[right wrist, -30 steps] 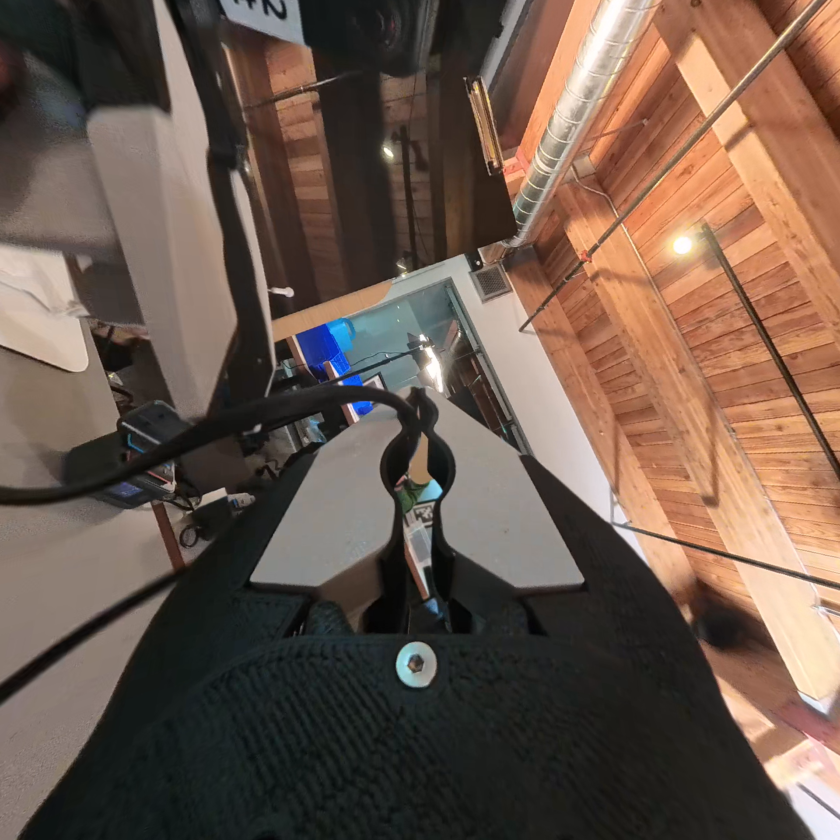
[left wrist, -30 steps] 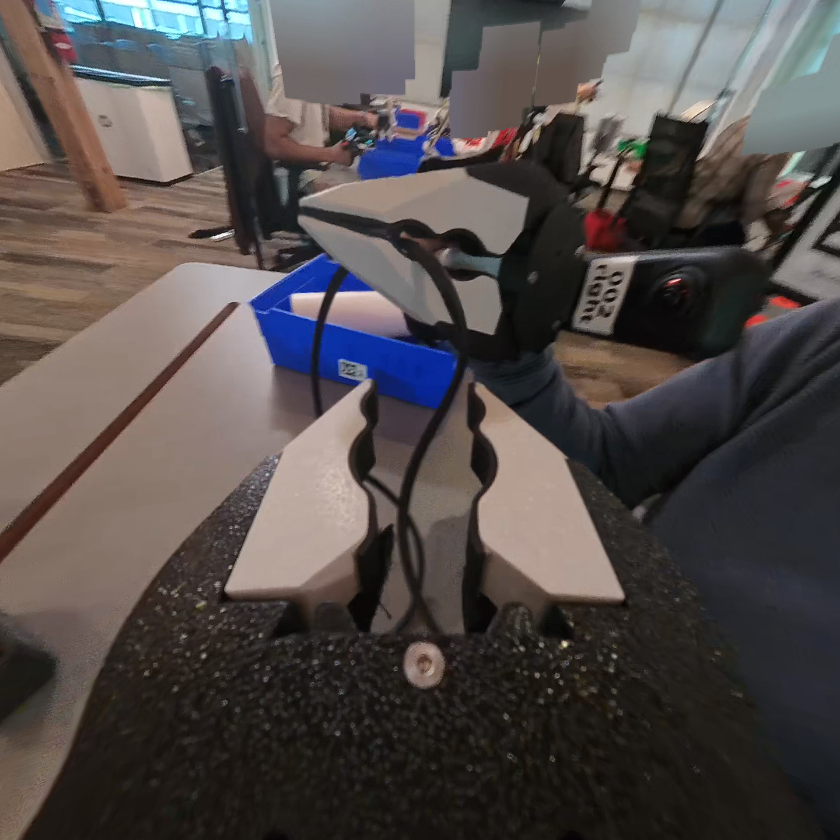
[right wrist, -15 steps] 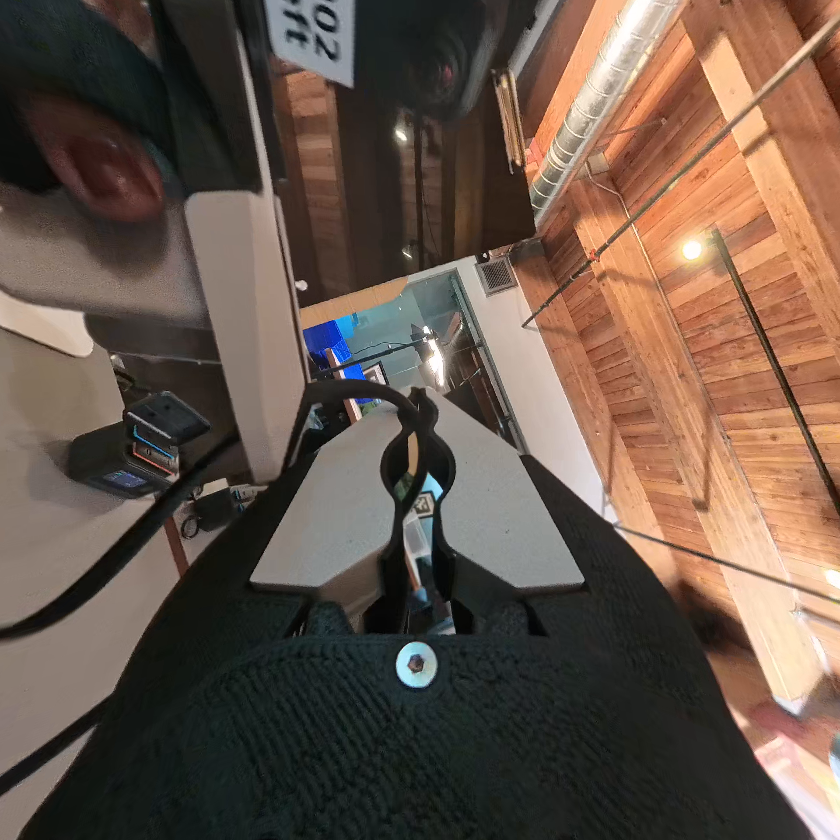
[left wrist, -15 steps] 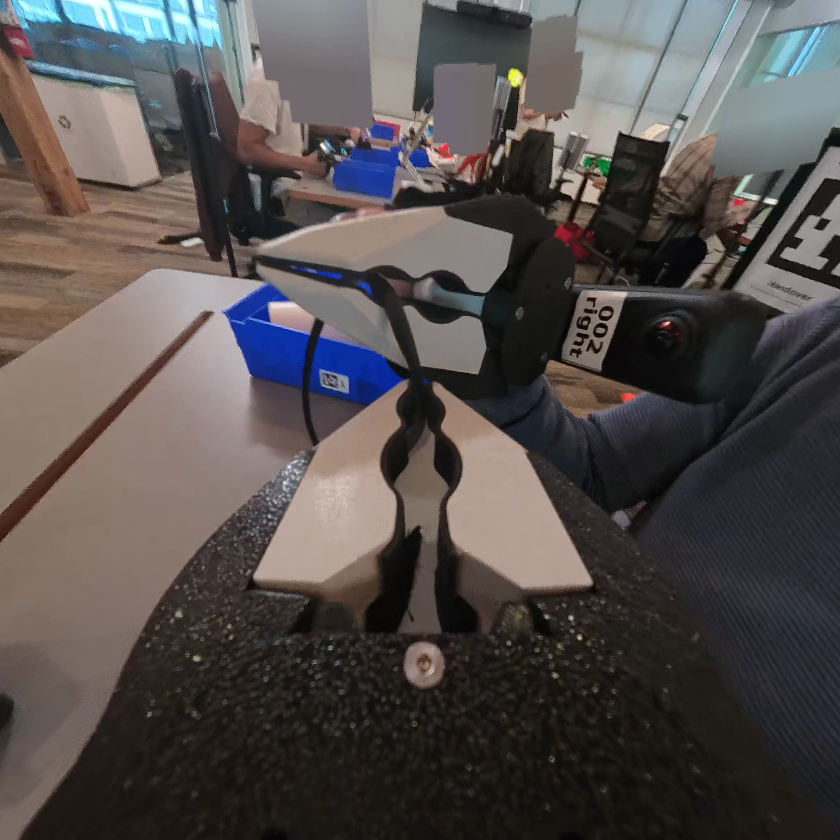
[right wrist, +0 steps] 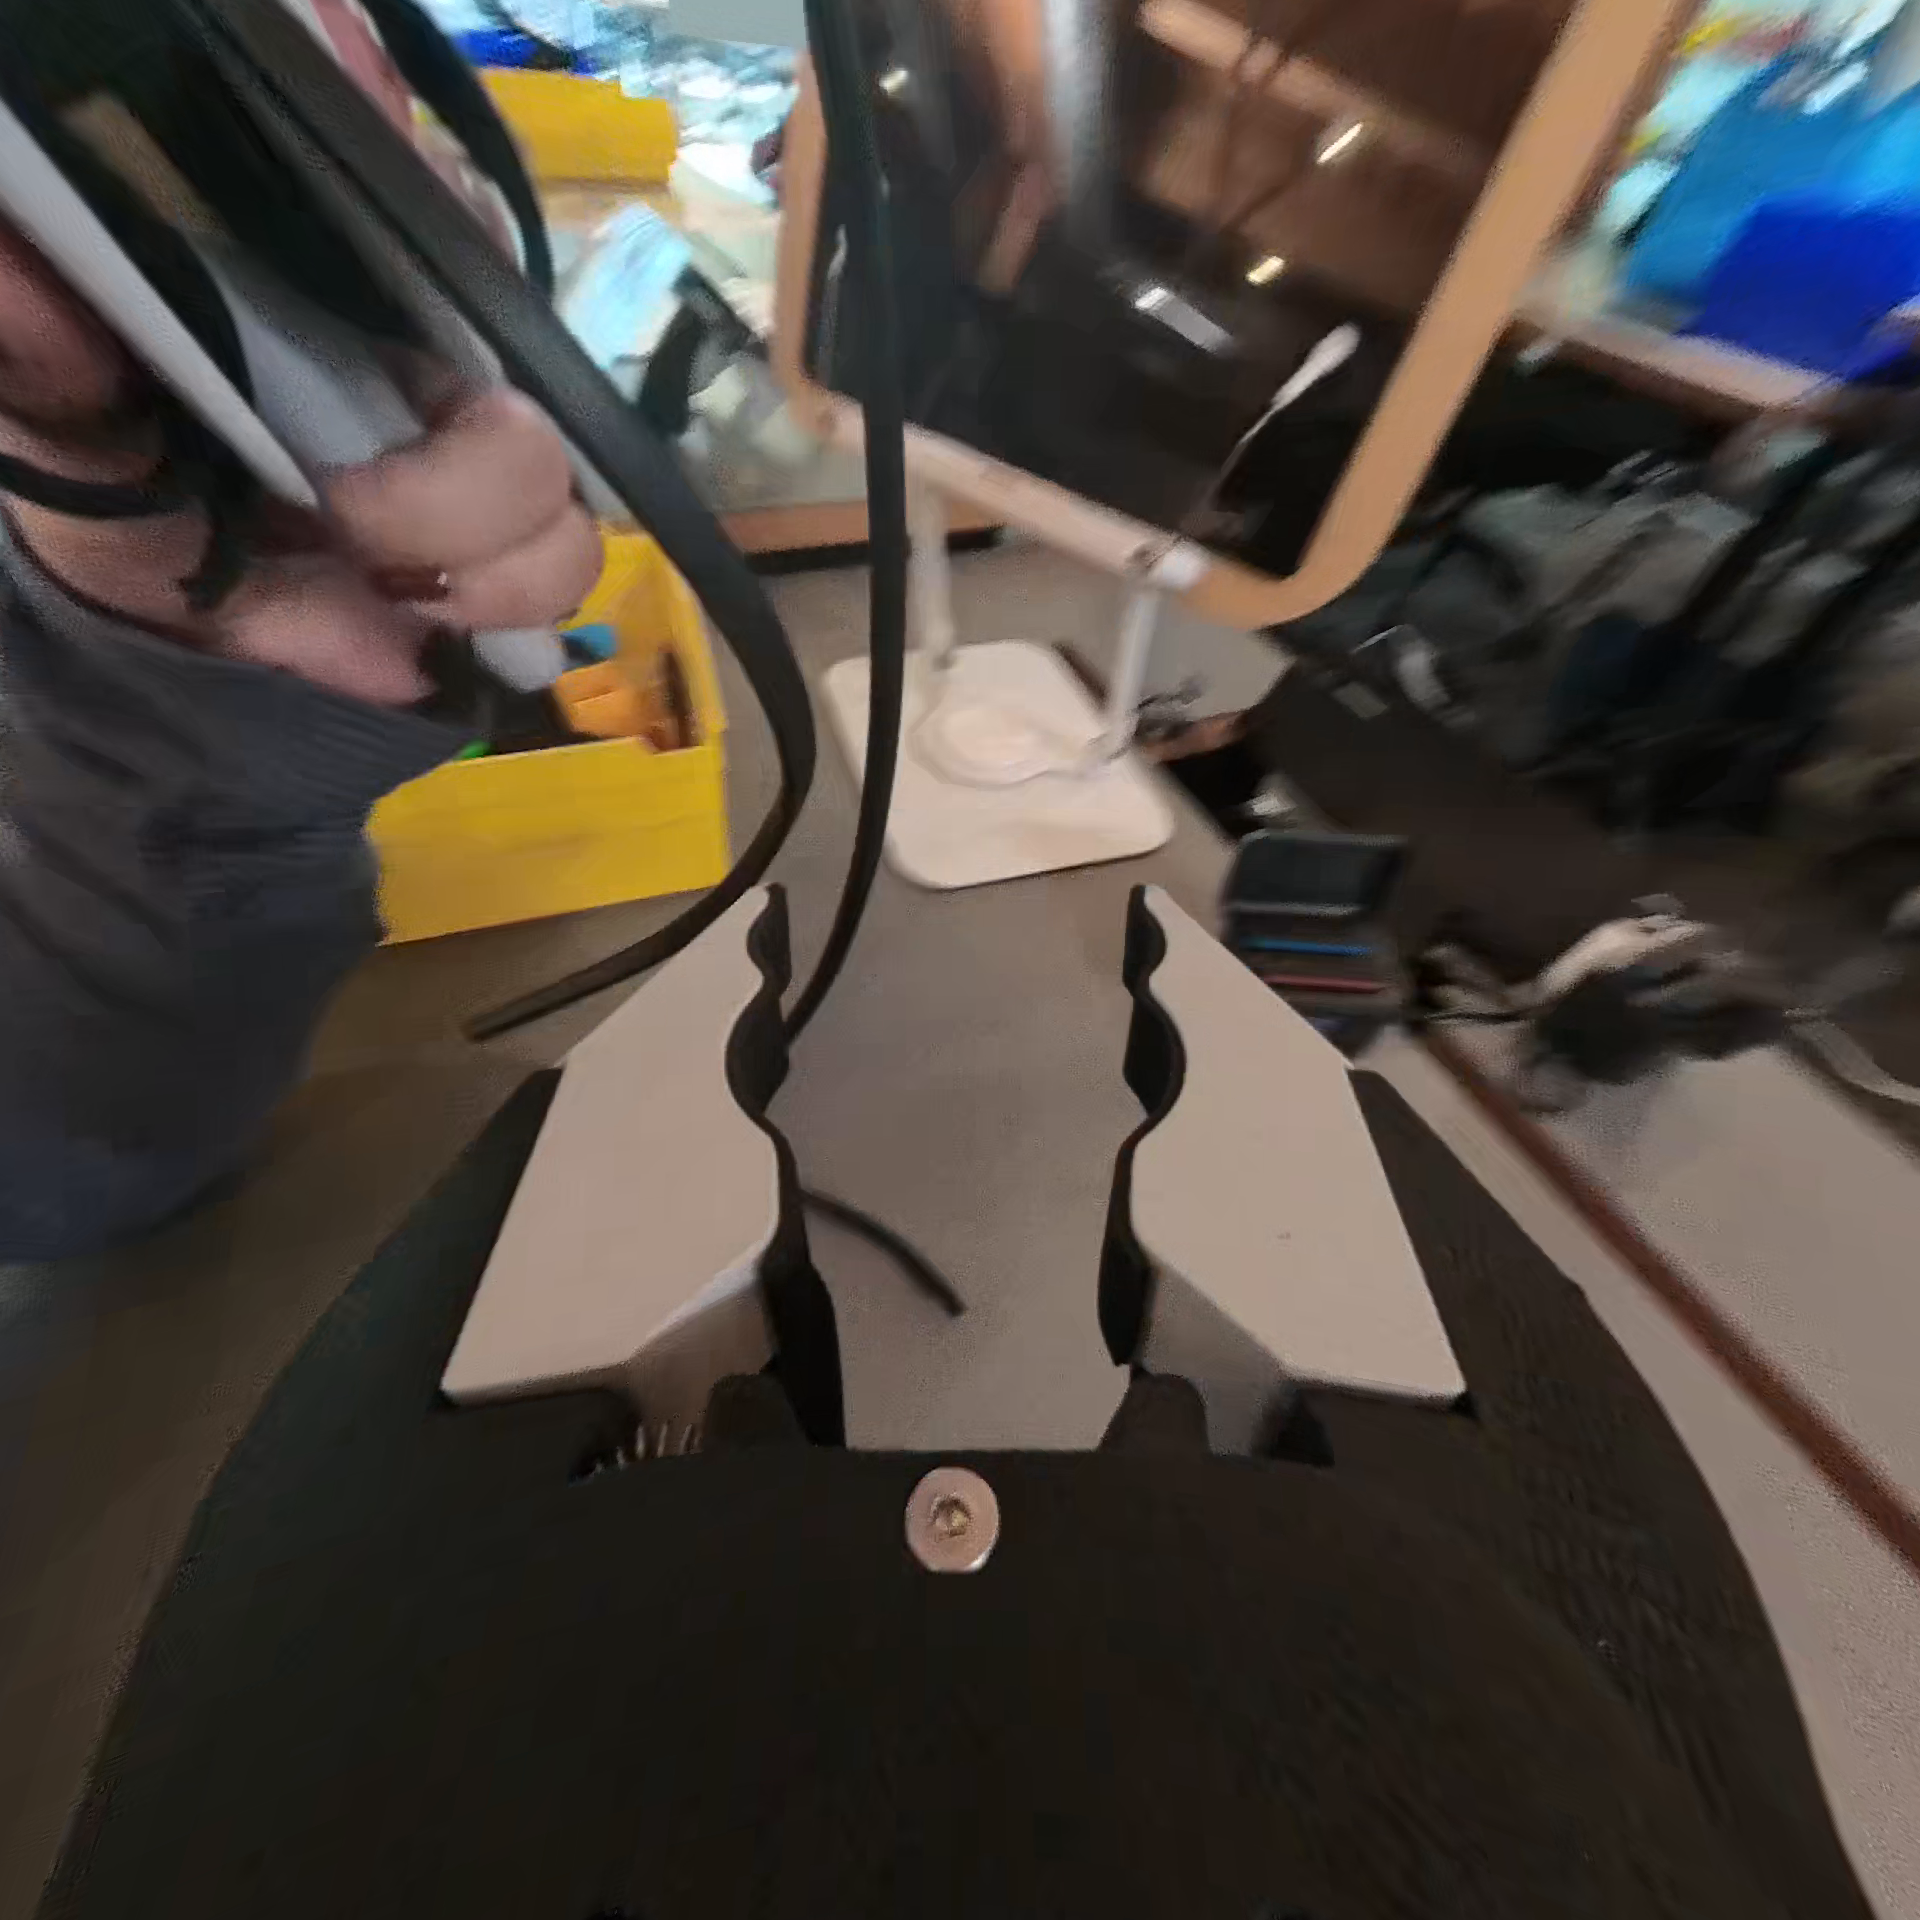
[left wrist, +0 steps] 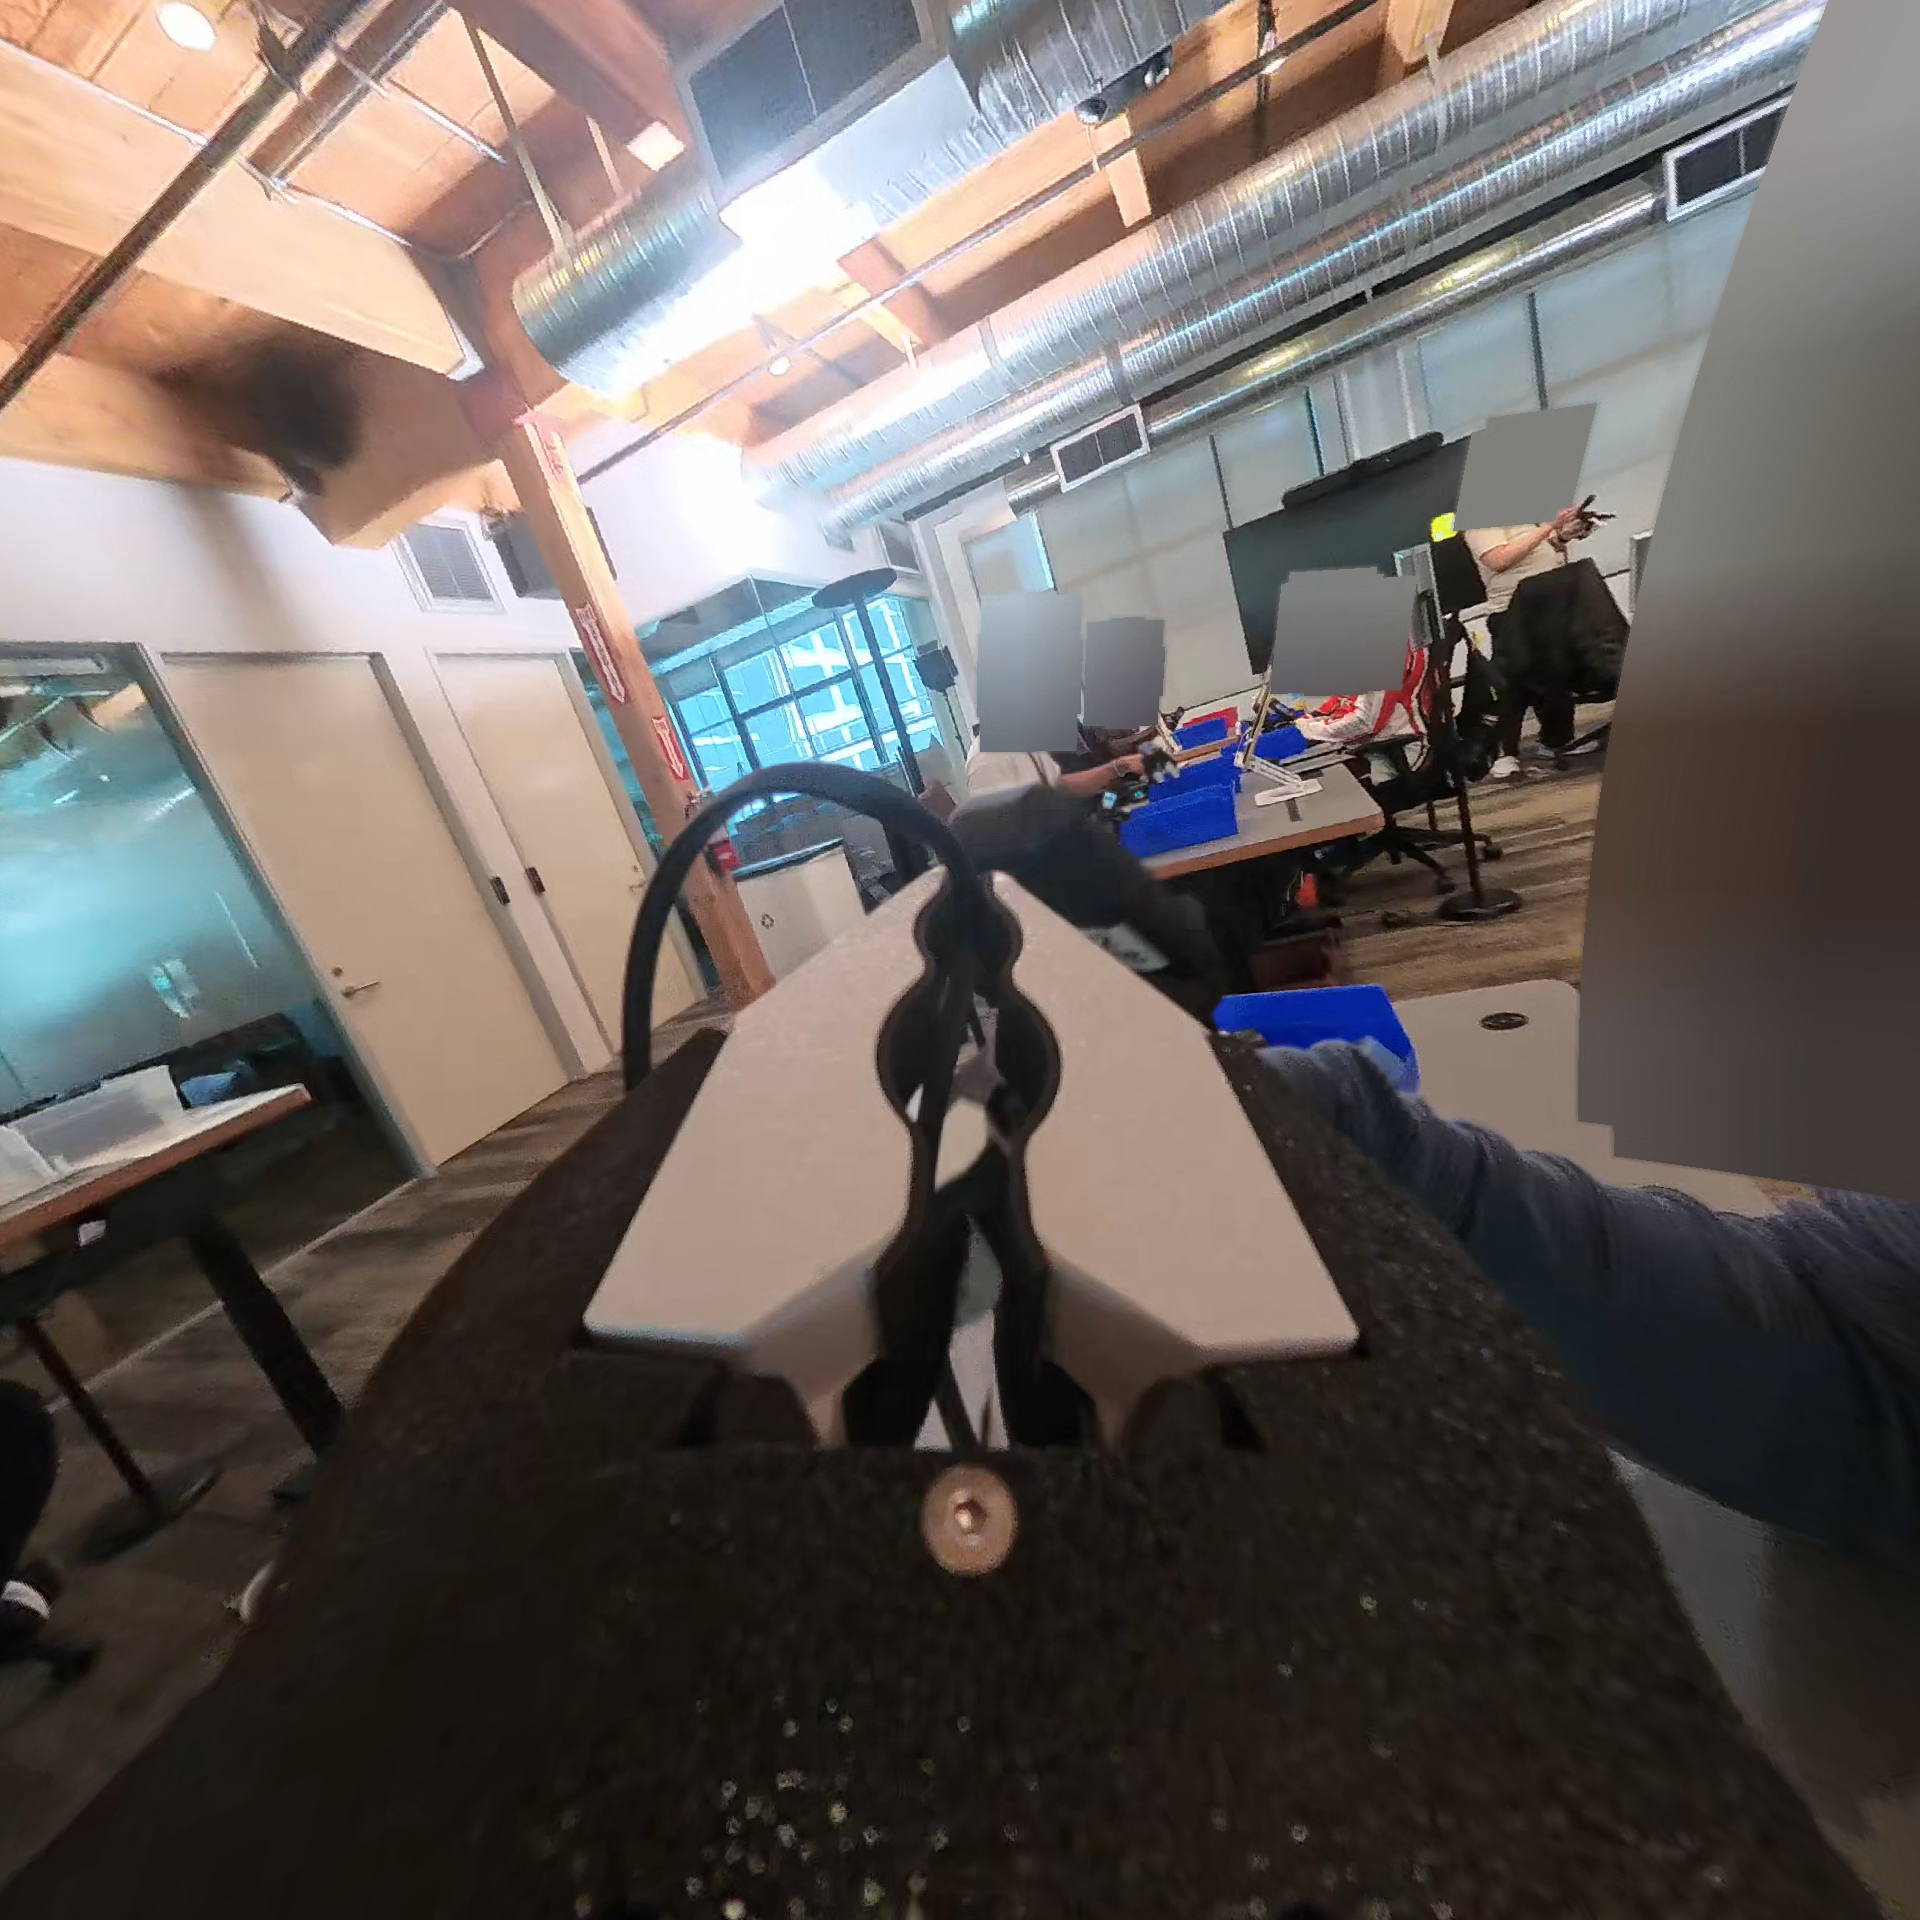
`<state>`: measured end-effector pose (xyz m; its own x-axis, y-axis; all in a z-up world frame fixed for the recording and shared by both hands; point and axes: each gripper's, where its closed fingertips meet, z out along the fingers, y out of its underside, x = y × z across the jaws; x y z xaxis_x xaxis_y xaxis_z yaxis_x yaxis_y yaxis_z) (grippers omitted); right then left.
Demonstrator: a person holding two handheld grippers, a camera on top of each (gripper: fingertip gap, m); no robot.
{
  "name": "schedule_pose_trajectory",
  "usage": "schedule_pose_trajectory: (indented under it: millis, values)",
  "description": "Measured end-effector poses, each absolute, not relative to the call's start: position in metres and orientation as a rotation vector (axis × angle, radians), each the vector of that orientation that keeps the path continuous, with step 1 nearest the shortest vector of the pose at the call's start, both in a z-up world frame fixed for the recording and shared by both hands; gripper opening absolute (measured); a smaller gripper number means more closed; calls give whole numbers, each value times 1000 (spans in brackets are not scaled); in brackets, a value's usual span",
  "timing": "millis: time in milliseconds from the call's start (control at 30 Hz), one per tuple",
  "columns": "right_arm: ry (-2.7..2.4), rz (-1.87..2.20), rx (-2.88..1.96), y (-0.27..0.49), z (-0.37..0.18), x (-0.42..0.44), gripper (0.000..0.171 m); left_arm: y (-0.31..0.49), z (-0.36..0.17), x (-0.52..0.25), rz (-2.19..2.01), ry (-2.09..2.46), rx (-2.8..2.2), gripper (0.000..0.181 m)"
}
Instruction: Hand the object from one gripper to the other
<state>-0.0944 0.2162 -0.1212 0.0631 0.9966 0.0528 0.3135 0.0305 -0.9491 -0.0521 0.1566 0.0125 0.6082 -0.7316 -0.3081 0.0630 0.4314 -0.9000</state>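
Since the earlier frame the right tool (right wrist: 951, 935) has let go and now stands spread apart over the desk (right wrist: 966, 1122). The left tool (left wrist: 961, 904), raised, is clamped on the black cable (left wrist: 665, 904).

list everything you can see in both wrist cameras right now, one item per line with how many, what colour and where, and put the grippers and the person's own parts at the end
cable: one, black, arching out of the left gripper; in the right wrist view it hangs down past the right gripper's open jaws
yellow bin: one, on the grey table, left of centre in the right wrist view
white stand base: one, on the table beyond the fingers
blue bins: several, one near, others on a far desk
doors: two, pale, left wall
left gripper: grey fingers, shut on the cable
right gripper: grey fingers, open
sleeve: blue, right edge of the left wrist view
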Motion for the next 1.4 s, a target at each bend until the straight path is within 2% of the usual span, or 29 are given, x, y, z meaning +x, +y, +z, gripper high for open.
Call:
schedule_pose_trajectory:
  millis: [233,333,433,533,567,633,667,900,967,1067,1167,1400]
  values:
    - [-1702,1390,-1554,157,-165,-114,64,156,18,-60,-548,745,-980,0]
    - [-1722,1489,-1538,147,-165,-119,56,155,20,-63,-542,733,-971,0]
    - [-1638,1529,-1513,152,-155,-126,35,153,21,-64,-557,733,-967,0]
    - [-1569,1561,-1510,158,-147,-128,34,152,21,-64,-575,738,-961,1]
    - [-1557,1553,-1510,161,-147,-128,33,151,21,-63,-584,741,-960,1]
    - [-1511,1492,-1508,171,-145,-129,8,150,21,-63,-593,742,-957,1]
    - [-1477,1457,-1505,178,-143,-129,3,149,22,-64,-593,741,-958,1]
    - [-1220,1088,-1422,234,-108,-99,2,149,7,-73,-725,739,-1128,1]
    - [-1138,951,-1353,247,-89,-83,2,157,-2,-80,-753,686,-1245,15]
    - [-1015,730,-1265,263,-62,-56,2,182,-26,-101,-625,522,-1501,56]
    - [-946,553,-1209,268,-43,-36,2,202,-49,-130,-313,394,-1686,75]
    - [-993,323,-1128,260,-36,-36,0,190,-51,-66,-592,614,-1643,63]
